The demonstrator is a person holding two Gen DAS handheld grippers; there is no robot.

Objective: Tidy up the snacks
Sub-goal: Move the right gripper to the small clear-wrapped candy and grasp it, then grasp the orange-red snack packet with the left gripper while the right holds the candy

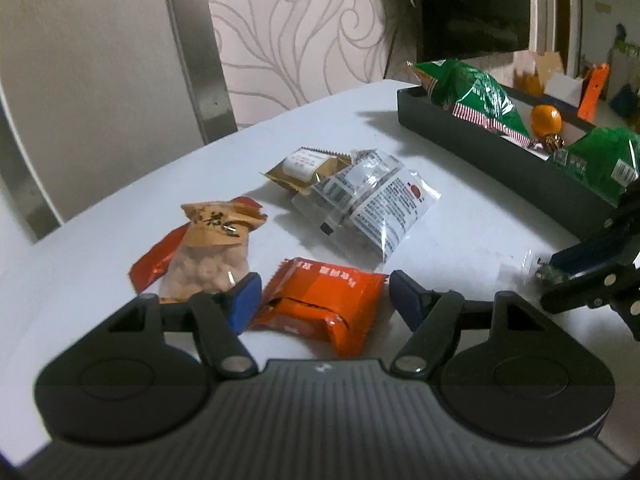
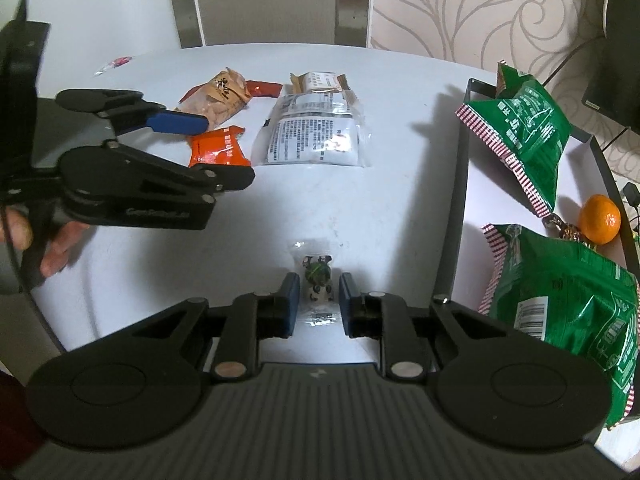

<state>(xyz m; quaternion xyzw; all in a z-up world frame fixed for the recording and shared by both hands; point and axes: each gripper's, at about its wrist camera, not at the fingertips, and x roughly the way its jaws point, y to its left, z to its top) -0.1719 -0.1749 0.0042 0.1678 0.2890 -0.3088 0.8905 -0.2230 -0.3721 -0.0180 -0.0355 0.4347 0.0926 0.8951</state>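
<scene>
The left tool (image 1: pixel 320 296) hangs low over the smooth white desk (image 1: pixel 460 220) with its blue-padded fingers spread wide on either side of a crinkled orange foil packet (image 1: pixel 320 308), not visibly pressing it. Just left of that packet stands a clear pouch of pale round puffs (image 1: pixel 208 252) with a tan paper-look top, lying over a red foil wrapper (image 1: pixel 154 258). Beyond the orange packet lie a glossy transparent bag with printed white label (image 1: pixel 384 208) and, touching its far edge, a gold wrapper with serrated ends (image 1: pixel 304 170).

The right tool (image 2: pixel 319 300) sits at a narrow gap around a small candy in clear cellophane (image 2: pixel 318 280) resting on the desk; whether the pads touch it cannot be told. This candy is well to the right of the orange packet.

Further right is a shallow black rectangular tray (image 2: pixel 456 220) with straight walls. It holds two puffy green foil bags, one at the far end (image 2: pixel 524 128) and one nearer (image 2: pixel 568 296), a round orange fruit (image 2: pixel 600 219) and a shiny brown twisted sweet (image 2: pixel 566 230) between them.
</scene>
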